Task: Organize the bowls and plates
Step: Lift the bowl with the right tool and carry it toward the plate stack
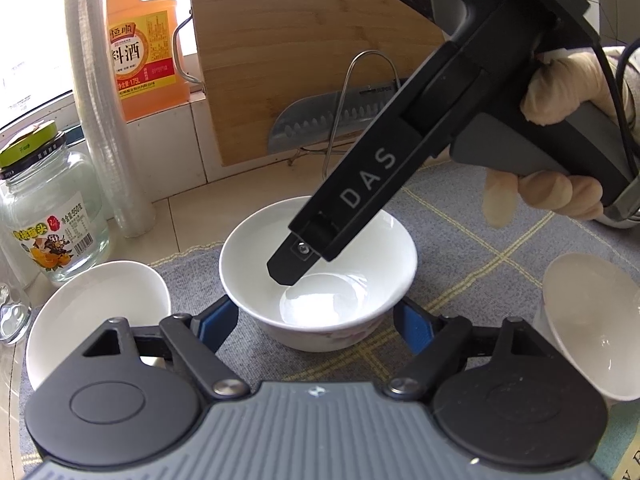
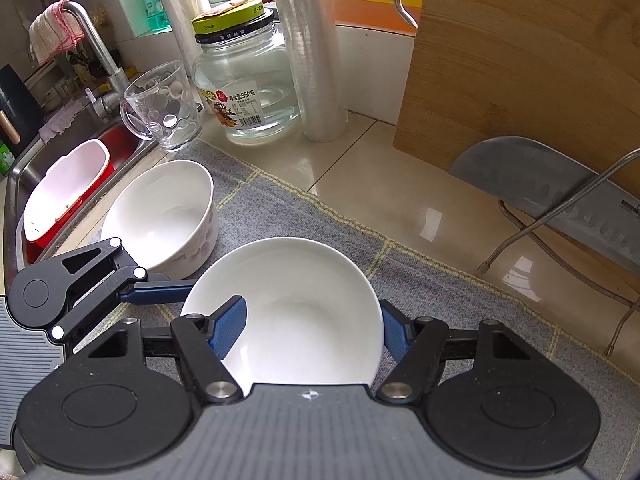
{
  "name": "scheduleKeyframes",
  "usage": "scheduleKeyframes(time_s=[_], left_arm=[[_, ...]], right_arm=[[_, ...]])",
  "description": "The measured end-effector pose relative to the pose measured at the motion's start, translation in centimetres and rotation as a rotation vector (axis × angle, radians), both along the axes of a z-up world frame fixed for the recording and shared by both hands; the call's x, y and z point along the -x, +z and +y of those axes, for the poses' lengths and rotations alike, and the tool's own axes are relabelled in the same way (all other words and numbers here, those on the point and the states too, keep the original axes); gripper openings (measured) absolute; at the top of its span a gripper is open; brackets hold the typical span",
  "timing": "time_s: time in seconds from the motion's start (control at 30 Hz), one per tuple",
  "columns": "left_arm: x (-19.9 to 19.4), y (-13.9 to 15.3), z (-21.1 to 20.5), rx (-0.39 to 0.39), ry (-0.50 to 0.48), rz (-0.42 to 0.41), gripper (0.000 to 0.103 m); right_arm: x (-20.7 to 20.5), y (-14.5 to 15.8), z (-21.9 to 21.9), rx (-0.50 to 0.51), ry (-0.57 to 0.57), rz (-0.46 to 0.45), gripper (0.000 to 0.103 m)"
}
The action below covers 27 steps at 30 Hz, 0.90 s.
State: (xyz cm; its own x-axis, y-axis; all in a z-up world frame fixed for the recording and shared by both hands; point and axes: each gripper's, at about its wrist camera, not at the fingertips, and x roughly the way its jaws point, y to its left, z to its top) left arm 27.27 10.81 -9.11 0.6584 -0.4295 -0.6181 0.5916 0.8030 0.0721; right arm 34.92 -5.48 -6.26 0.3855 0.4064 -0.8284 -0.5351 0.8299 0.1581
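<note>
A white bowl [image 1: 320, 268] with a flower pattern stands on the grey mat [image 1: 460, 240]. My left gripper [image 1: 316, 320] is open, its blue pads on either side of the bowl's near wall. My right gripper [image 2: 314, 330] is open around the same bowl [image 2: 296, 308]: its left pad sits inside the bowl and its right pad outside the rim. In the left wrist view, one right finger [image 1: 340, 216] reaches down into the bowl. A second white bowl [image 1: 96, 320] stands to the left, also seen in the right wrist view [image 2: 164, 216]. A third bowl [image 1: 592, 324] stands at the right.
A glass jar [image 1: 44, 216], a roll of plastic cups [image 1: 100, 120] and an orange bottle [image 1: 148, 48] stand at the back left. A wooden board [image 1: 304, 52] and a knife [image 1: 328, 120] on a wire rack stand behind. A glass mug [image 2: 164, 108] and a sink [image 2: 64, 184] lie left.
</note>
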Motion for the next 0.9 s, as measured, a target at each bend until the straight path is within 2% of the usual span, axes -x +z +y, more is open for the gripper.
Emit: scheduleKeyframes(time_s=[0.27,0.53,0.9], left_arm=[[0.9,0.5,0.0,-0.013,-0.014,0.018,0.084],[3.1,2.3,0.2,-0.014,-0.017,0.026,0.084],[5.9,4.0,-0.1,-0.008,-0.054,0.012,0.084]], right_arm=[[0.7,0.2,-0.3,-0.013,-0.003,0.021,0.075],[2.2,1.4,-0.5,-0.054,-0.003,0.036,0.075],[5.6,3.3,-1.4,-0.071,-0.01,0.014,0.075]])
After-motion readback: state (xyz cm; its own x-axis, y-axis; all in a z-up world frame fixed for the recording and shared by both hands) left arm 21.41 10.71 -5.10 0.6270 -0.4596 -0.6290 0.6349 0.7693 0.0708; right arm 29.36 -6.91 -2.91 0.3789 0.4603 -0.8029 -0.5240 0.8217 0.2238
